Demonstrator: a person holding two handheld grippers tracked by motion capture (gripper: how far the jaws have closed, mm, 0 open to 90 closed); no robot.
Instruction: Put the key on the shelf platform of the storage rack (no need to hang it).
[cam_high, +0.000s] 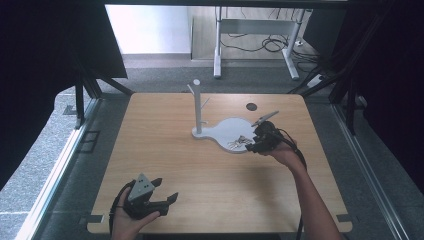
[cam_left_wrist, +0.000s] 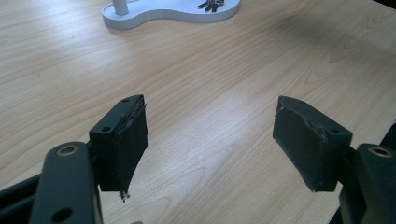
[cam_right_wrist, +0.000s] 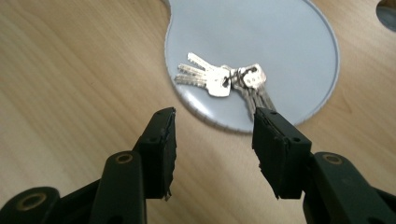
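- Bunch of keys (cam_right_wrist: 223, 79) lying flat on round pale-grey tray (cam_right_wrist: 299, 42); blades fanned toward left of right gripper view, ring near bunch's middle.
- Same keys (cam_high: 239, 143) seen small in high view, at near edge of tray (cam_high: 231, 127), just beside right tool (cam_high: 256, 145).
- Tray joined to white stand base carrying upright white post (cam_high: 198, 107) with short side pegs, set on light wood counter (cam_high: 165, 165) past its middle.
- Right tool (cam_right_wrist: 212, 140) over near rim of tray, pointed at keys; jaws parted, nothing between pads, keys lying beyond tips, untouched.
- Right hand (cam_high: 282, 152) gripping tool body, forearm entering from bottom right; black cable trailing along arm.
- Left tool (cam_high: 162, 192) low over near-left part of counter, well apart from tray and keys; grey 3-cornered plate on top.
- Left tool (cam_left_wrist: 210, 140) in own view: 2 jaws spread wide, bare wood between them, nothing held.
- Far end of stand and keys (cam_left_wrist: 211, 5) at top edge of left gripper view.
- Small dark round hole (cam_high: 251, 106) in counter behind tray.
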